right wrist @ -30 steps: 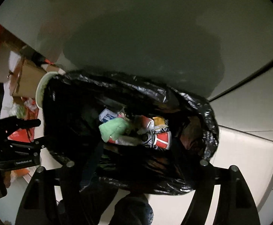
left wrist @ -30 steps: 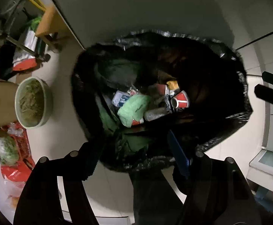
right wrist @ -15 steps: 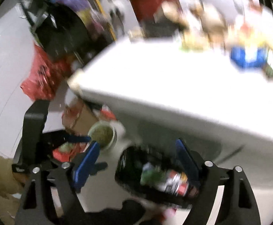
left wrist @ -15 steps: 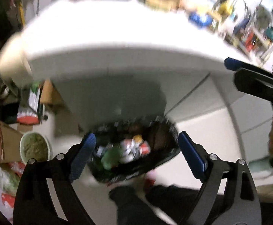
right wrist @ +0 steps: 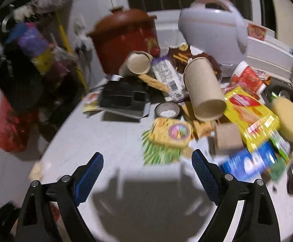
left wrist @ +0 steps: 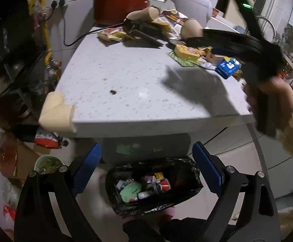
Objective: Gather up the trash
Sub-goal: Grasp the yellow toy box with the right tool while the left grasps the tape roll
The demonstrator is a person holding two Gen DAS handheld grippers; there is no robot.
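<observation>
Hand-held grippers are hanging empty above a cluttered kitchen table: the left hand-held gripper (left wrist: 146, 169) is standing released with nothing between its blue pads, looking down past the table (left wrist: 138, 84) edge at the black trash bag (left wrist: 152, 185) on the floor, already part-filled with wrappers and a red cup. The right hand-held gripper (right wrist: 147, 173) is still opening, nothing between its jaws, and is pointing at the heap of trash waiting at the table's far side. Running left to right, a black plastic tray (right wrist: 124, 96), a roll of tape (right wrist: 167, 111), a tipped paper cup (right wrist: 204, 92), a yellow snack wrapper (right wrist: 249, 117) and a blue packet (right wrist: 249, 164) are lying overlapped. A grab into this pile is likely risking a slip: the cup could roll off the edge, or a wrapper could drag neighbours along. The red clay pot (right wrist: 124, 40) and white rice cooker (right wrist: 211, 34) behind are not trash and could get knocked.
</observation>
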